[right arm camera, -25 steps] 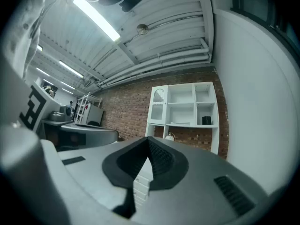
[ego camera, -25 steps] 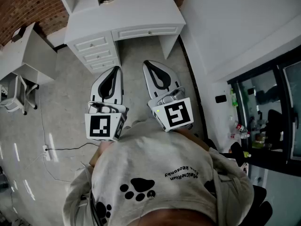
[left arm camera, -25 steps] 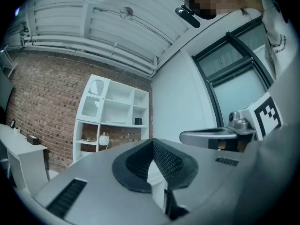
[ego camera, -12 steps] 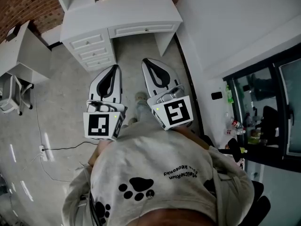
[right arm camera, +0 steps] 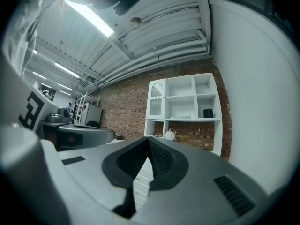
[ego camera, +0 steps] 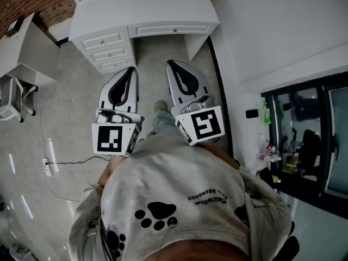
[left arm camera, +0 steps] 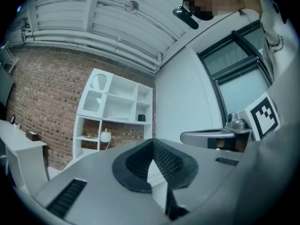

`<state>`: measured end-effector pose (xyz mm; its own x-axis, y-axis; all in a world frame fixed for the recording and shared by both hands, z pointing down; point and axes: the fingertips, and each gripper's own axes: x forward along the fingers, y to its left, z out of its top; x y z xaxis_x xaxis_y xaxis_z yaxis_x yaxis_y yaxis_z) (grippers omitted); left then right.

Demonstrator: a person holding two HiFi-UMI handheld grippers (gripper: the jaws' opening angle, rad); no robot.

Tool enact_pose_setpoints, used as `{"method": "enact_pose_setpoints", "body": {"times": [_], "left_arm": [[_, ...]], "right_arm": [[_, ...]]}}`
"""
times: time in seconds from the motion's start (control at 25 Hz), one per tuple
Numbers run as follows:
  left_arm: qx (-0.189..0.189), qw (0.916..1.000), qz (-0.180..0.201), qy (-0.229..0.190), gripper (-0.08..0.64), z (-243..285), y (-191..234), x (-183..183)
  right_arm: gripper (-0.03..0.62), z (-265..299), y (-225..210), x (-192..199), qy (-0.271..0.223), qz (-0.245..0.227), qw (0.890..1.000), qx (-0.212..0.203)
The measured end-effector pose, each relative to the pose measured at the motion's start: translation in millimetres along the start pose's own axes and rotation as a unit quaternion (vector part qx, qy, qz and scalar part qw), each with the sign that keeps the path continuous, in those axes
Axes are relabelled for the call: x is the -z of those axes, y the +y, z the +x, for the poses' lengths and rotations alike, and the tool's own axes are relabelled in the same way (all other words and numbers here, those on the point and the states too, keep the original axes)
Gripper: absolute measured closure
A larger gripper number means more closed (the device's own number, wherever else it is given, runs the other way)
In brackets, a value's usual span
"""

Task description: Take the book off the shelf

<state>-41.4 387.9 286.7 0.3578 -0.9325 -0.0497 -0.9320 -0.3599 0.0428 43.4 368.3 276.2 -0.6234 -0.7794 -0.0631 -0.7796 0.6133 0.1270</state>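
Note:
A white shelf unit [left arm camera: 117, 118] [right arm camera: 185, 109] stands on a white desk [ego camera: 157, 12] against a brick wall, some way ahead. In its right compartment stands a small dark object [right arm camera: 208, 112] [left arm camera: 141, 117]; at this distance I cannot tell whether it is a book. My left gripper [ego camera: 130, 70] [left arm camera: 152, 142] and right gripper [ego camera: 172, 64] [right arm camera: 148, 139] are held side by side at chest height, pointing toward the desk. Both are shut with nothing between the jaws, well short of the shelf.
The desk has a drawer stack [ego camera: 106, 48] on its left and a knee gap on its right. A round clock [right arm camera: 169, 135] sits in a lower shelf compartment. A grey table [ego camera: 24, 45] and chair [ego camera: 11, 99] stand at the left; a cable [ego camera: 60, 165] lies on the floor. A white wall [ego camera: 272, 31] runs along the right.
The person has stepped toward the desk; a foot now shows between the grippers. Both grippers keep their pose and stay shut.

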Motion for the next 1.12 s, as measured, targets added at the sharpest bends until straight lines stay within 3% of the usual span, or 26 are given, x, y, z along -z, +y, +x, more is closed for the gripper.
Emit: {"method": "enact_pose_setpoints", "body": {"times": [0.68,1.12], "left_arm": [[-0.049,0.9988,0.004,-0.009,0.551,144.0,52.6,0.8],[-0.063,0.9978,0.016,-0.011,0.551,181.2,59.2,4.0]], "right_arm": [[0.575,122.0,-108.3,21.7,-0.009,0.011,0.999,-0.036],[0.575,143.7,-145.1,34.9,-0.011,0.024,0.999,-0.041]]}}
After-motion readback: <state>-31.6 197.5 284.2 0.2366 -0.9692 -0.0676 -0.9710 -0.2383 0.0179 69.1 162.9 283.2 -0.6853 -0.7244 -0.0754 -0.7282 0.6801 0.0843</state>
